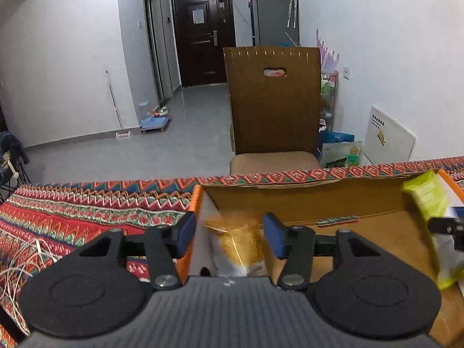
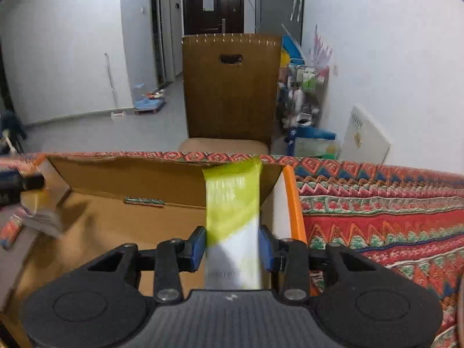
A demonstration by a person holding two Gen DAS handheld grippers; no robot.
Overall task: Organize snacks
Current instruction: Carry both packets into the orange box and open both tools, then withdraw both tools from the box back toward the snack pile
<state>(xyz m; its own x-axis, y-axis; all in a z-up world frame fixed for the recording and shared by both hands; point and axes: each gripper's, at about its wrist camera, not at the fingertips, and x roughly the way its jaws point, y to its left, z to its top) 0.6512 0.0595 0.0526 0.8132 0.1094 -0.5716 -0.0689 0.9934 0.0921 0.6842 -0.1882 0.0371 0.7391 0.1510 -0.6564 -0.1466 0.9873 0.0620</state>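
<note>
An open cardboard box with orange-edged flaps stands on the patterned tablecloth. My left gripper hangs over the box's left end. Its jaws stand apart, and a blurred orange and clear snack packet sits loose between them, low in the box. Over the box's right end, my right gripper has both blue pads against the edges of an upright green and white snack packet. That green packet also shows at the right edge of the left wrist view.
A brown chair stands just beyond the table's far edge. White cables lie on the cloth at the left. The patterned cloth stretches to the right of the box. Shelves and boxes line the right wall.
</note>
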